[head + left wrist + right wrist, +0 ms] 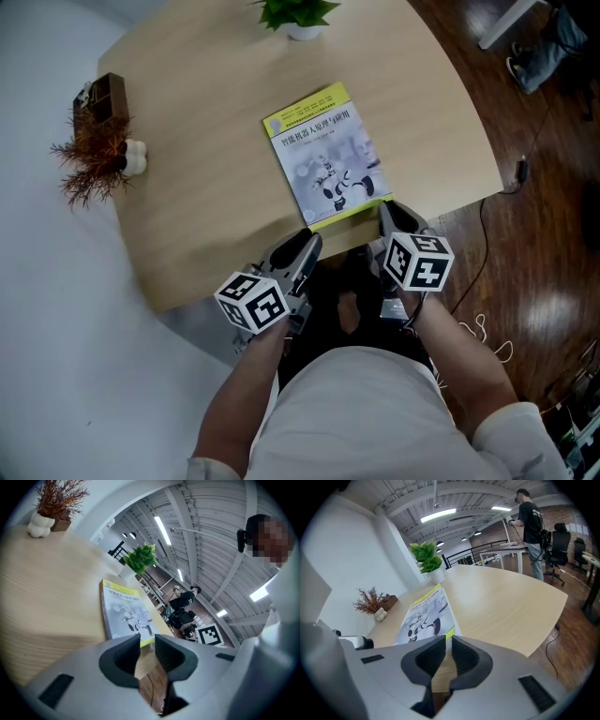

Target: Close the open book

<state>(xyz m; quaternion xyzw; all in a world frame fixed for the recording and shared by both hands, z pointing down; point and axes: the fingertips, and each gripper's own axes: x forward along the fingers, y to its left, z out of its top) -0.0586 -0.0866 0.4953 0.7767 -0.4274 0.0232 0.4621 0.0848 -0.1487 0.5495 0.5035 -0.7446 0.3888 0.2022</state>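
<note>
The book [325, 155] lies flat and closed on the wooden table [197, 197], its pale cover with a yellow-green band facing up. Its near edge is close to the table's front edge. My left gripper [309, 242] hovers at that edge, just left of the book's near corner, jaws together with nothing between them. My right gripper [386, 211] sits just off the book's near right corner, jaws likewise together and empty. The left gripper view shows the book [125, 613] beyond the jaws [147, 641]. In the right gripper view the book [425, 618] lies just ahead of the jaws [448, 641].
A green potted plant [298, 14] stands at the table's far edge behind the book. A dried brown plant arrangement [94, 150] with a small white pot sits at the far left. Dark wooden floor with cables [487, 244] lies to the right. A person [532, 522] stands far off.
</note>
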